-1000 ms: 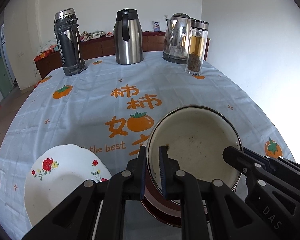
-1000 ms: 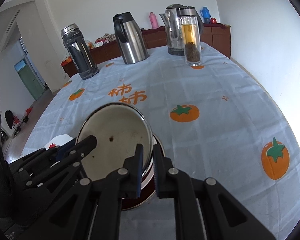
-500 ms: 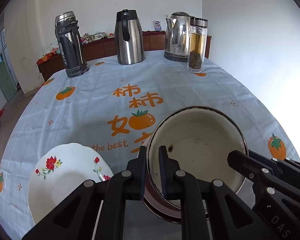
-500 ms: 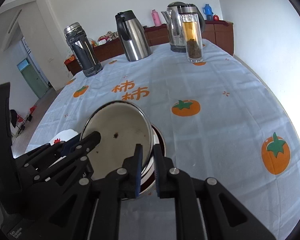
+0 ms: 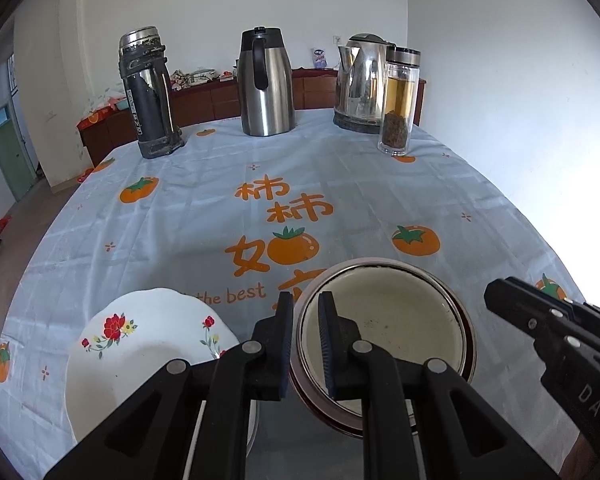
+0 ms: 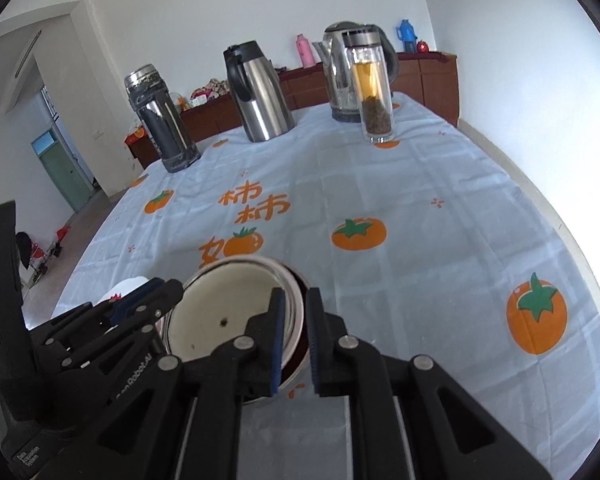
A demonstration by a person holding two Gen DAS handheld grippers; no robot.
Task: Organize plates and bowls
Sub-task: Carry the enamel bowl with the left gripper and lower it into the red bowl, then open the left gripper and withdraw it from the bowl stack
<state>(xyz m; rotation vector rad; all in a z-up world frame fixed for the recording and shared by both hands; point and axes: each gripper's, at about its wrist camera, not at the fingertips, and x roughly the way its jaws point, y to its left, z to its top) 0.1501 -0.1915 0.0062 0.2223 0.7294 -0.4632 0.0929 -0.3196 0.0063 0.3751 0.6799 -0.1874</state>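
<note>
Two grippers clamp one cream enamel bowl (image 5: 396,320) by opposite sides of its rim. The left gripper (image 5: 305,344) has its jaws closed on the rim at about nine o'clock of the bowl, one pad inside and one outside. The right gripper (image 6: 293,336) pinches the rim at about three o'clock in the same way. The bowl sits nested in a dark red bowl (image 5: 332,420), whose edge shows below and around it; whether the cream one rests fully on it or is held just above, the view does not settle. That makes two bowls.

One white plate (image 5: 148,344) with red flowers lies on the tablecloth (image 5: 180,216) just beside the bowls, at about nine o'clock from them.

At twelve o'clock, along the far edge of the table, stand four vessels, well apart from the bowls: one dark thermos (image 5: 148,92), one steel carafe (image 5: 265,82), one steel kettle (image 5: 360,84) and one glass tea bottle (image 5: 400,102) just in front of the kettle.
</note>
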